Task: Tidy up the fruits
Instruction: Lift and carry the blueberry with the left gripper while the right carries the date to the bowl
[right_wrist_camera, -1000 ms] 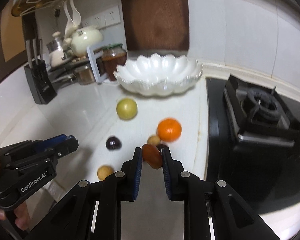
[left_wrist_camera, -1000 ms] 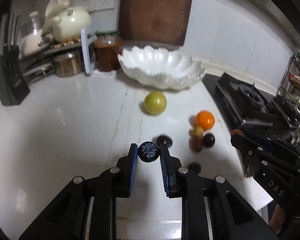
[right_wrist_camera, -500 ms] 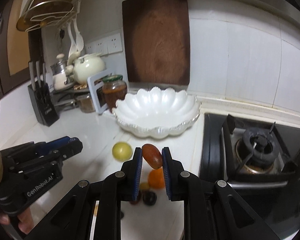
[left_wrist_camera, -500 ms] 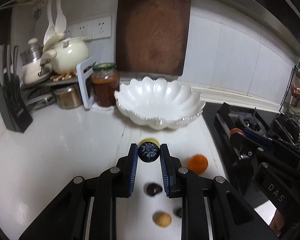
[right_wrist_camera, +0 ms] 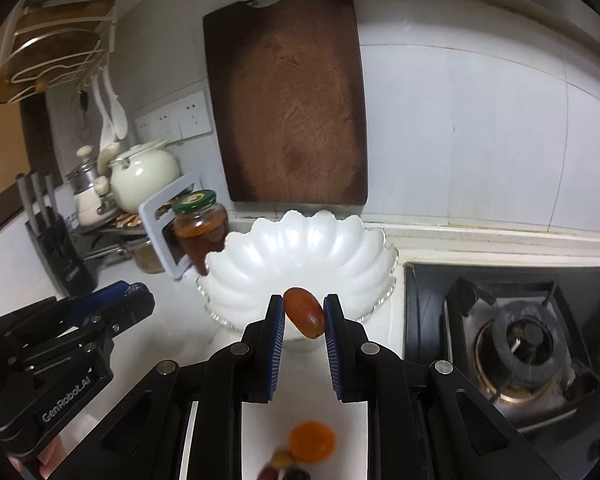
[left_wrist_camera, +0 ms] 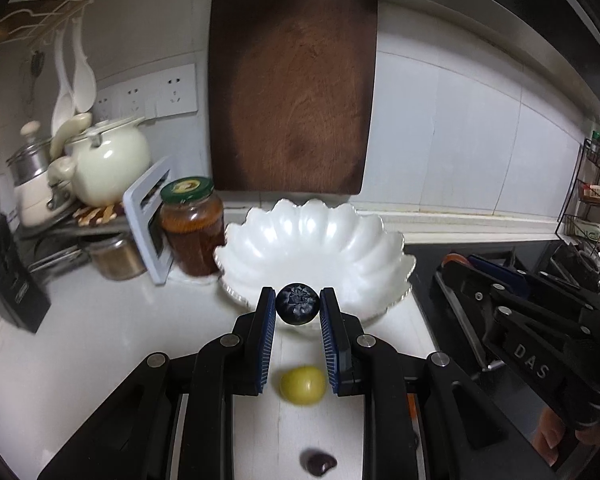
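The blueberry (left_wrist_camera: pixel 298 309) sits pinched between the blue pads of the left gripper (left_wrist_camera: pixel 298 312), carried in the air in front of the near rim of the white scalloped bowl (left_wrist_camera: pixel 312 240). In the right wrist view a brown oblong fruit, probably a date (right_wrist_camera: pixel 305 312), is clamped at a slant between the jaws of the right gripper (right_wrist_camera: pixel 305 314), likewise poised at the bowl's near edge. The bowl looks empty. Below, on the white desk (left_wrist_camera: pixel 80 340), loose fruit waits: a yellow-green round fruit (left_wrist_camera: pixel 303 385), a dark glossy one (left_wrist_camera: pixel 318 473), and in the other view a small orange (right_wrist_camera: pixel 312 442) with a few little fruits at the bottom edge (too blurred to name).

Risks, as I judge them: both jaws aim at the same part of the rim, and the two tools are close side by side, so they may knock together or clip the scalloped edge. The date is held skew near its end and could twist free before it clears the rim. The blueberry is soft; a hard squeeze may bruise it, and a release from too high may bounce it out. The glass jar (left_wrist_camera: pixel 192 226) stands just beside the bowl's left side.

Both grippers point forward and moderately downward, roughly parallel, left one seen beside the right's view.
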